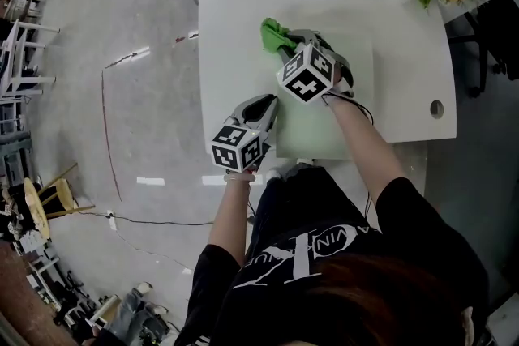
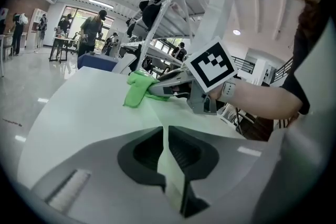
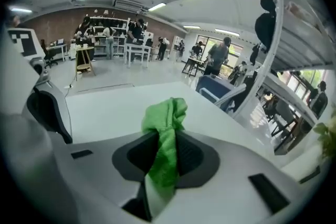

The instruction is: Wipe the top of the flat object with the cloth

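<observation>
Flat object (image 1: 324, 130): a thin, pale green sheet lying face up on a white table (image 1: 243, 12), directly in front of the person. Its near edge sits at the table's front edge. Its long axis appears to run straight away from the person, though the far edge is faint against the white top.

The left gripper (image 1: 263, 103) is at the sheet's near left corner. Its jaws are closed onto the sheet's thin edge, which shows as a pale strip pinched between them. This is most likely to pin the sheet so it cannot slide under the rubbing.

The right gripper (image 1: 290, 44) reaches across to the sheet's far left area, angled downward. Its jaws are clamped on a bright green cloth (image 1: 274, 35). The cloth is bunched, with a wad sticking out past the jaw tips so that fabric rather than plastic meets the surface. That wad looks to be touching down near the sheet's far left corner, a sensible start for strokes along its length.
</observation>
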Tool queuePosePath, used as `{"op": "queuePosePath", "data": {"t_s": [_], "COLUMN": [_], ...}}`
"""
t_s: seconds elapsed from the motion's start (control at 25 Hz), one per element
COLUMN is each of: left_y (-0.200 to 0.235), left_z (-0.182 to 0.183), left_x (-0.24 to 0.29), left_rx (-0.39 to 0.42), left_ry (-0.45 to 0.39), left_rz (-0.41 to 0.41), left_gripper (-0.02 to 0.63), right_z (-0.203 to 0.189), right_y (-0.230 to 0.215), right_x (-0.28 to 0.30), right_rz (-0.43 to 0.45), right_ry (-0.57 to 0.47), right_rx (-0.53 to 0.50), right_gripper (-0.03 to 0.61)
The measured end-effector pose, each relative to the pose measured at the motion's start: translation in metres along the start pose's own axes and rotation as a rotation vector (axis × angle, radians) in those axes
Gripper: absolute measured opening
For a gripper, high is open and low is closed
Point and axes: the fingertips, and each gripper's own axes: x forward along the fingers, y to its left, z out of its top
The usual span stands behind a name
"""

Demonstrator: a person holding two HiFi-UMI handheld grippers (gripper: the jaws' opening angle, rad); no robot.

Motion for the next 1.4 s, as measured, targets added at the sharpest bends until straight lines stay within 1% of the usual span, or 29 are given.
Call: {"op": "queuePosePath", "data": {"t_s": [0.08, 0.2, 0.28, 0.44, 0.56, 0.64, 0.68, 0.72, 0.8, 0.84, 0.88, 0.96, 1.0, 1.12, 1.2, 1.32, 1.4], "left_y": [-0.001, -0.002, -0.002, -0.002, -0.005, -0.006, -0.005, -0.003, 0.006, 0.009, 0.013, 0.018, 0.019, 0.015, 0.013, 0.008, 0.001], "left_z": [0.001, 0.0, 0.0, -0.003, -0.004, -0.002, -0.004, -0.011, -0.036, -0.047, -0.052, -0.048, -0.043, -0.025, -0.012, 0.004, 0.011], "left_x": [0.0, 0.001, 0.002, 0.001, 0.002, 0.003, 0.003, 0.003, 0.003, 0.002, -0.001, -0.009, -0.011, -0.012, -0.014, -0.016, -0.016], "left_rx": [0.024, 0.05, 0.053, 0.024, 0.043, 0.038, 0.039, 0.051, 0.098, 0.099, 0.068, -0.028, -0.048, -0.007, -0.003, -0.021, -0.026], "left_ry": [0.008, 0.029, 0.037, 0.048, 0.065, 0.07, 0.085, 0.124, 0.245, 0.269, 0.252, 0.17, 0.139, 0.088, 0.047, -0.018, -0.041], "left_rz": [-0.002, -0.002, -0.007, -0.002, 0.015, 0.018, 0.024, 0.041, 0.088, 0.11, 0.129, 0.154, 0.152, 0.123, 0.12, 0.096, 0.063], "left_gripper": [0.034, 0.013, 0.012, 0.012, 0.012, 0.012, 0.012, 0.012, 0.011, 0.011, 0.011, 0.011, 0.011, 0.011, 0.012, 0.012, 0.012], "right_z": [0.001, -0.009, -0.022, -0.055, -0.083, -0.099, -0.107, -0.115, -0.131, -0.139, -0.146, -0.156, -0.159, -0.174, -0.186, -0.2, -0.206], "right_y": [-0.001, -0.011, -0.022, -0.039, -0.055, -0.067, -0.072, -0.078, -0.091, -0.096, -0.101, -0.109, -0.113, -0.122, -0.127, -0.131, -0.133], "right_x": [-0.001, -0.012, -0.02, -0.04, -0.059, -0.071, -0.077, -0.083, -0.094, -0.099, -0.104, -0.113, -0.117, -0.128, -0.135, -0.14, -0.141], "right_rz": [0.0, -0.026, -0.06, -0.116, -0.164, -0.206, -0.227, -0.247, -0.285, -0.303, -0.318, -0.35, -0.37, -0.422, -0.445, -0.449, -0.452], "right_ry": [-0.005, -0.012, 0.001, 0.059, 0.099, 0.129, 0.145, 0.159, 0.18, 0.187, 0.19, 0.184, 0.174, 0.146, 0.145, 0.154, 0.167], "right_rx": [0.011, 0.084, 0.124, 0.175, 0.223, 0.248, 0.258, 0.271, 0.306, 0.326, 0.347, 0.388, 0.415, 0.515, 0.556, 0.585, 0.586], "right_gripper": [0.083, 0.083, 0.083, 0.083, 0.083, 0.083, 0.083, 0.083, 0.083, 0.083, 0.083, 0.083, 0.083, 0.083, 0.083, 0.083, 0.083]}}
